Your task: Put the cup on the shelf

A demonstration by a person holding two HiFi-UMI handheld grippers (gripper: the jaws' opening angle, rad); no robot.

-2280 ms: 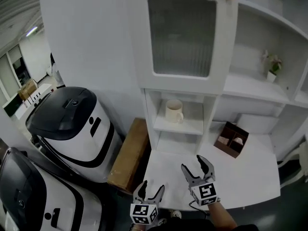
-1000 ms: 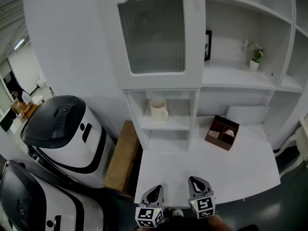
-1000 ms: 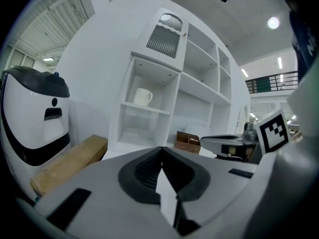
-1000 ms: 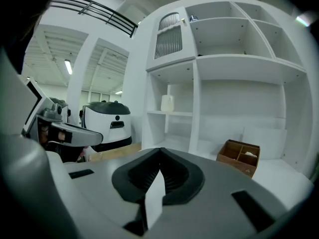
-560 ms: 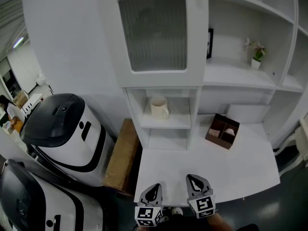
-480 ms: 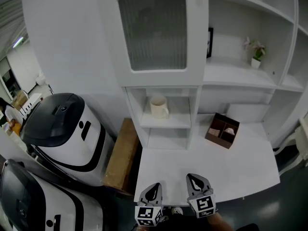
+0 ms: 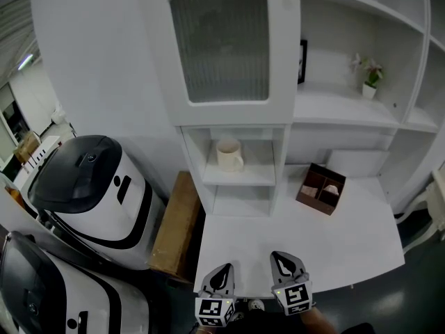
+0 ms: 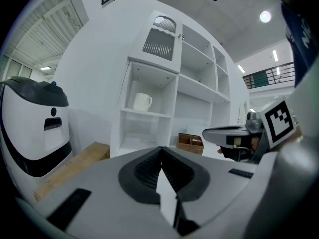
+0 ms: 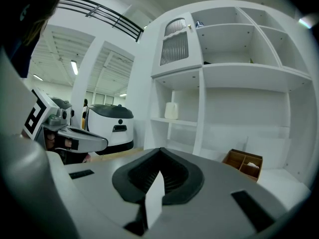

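Cup (image 7: 228,155) stands upright on the shelf (image 7: 245,180), in the narrow open compartment straight ahead of the left claw (image 7: 221,278) and well above it, and ahead and off to the left of the right claw (image 7: 284,264). Both claws sit well apart from it, low over the near edge of the tabletop (image 7: 334,245). Each claw is pressed together with nothing between its jaws; each gripper view shows the dark ribbed pads meeting and only white tabletop beyond.

Judging by how things lie, the placing step looks finished: the cup is on the shelf and neither claw touches it. What is left is at most a check that it sits squarely and back from the shelf's front lip. If it needed shifting, one claw would have to spread, travel forward and up into that compartment, and enter between its side walls without knocking them.

Hard to tell: the cup's inside is not shown, and it appears small in both gripper views. The hands behind the claws are cut off by the lower edge of the head view. Whatever lies behind the ribbed door (image 7: 221,47) above the cup cannot be made out. The wooden box (image 7: 320,191), ahead and to the right of the right claw, holds something pale that is too small to name.
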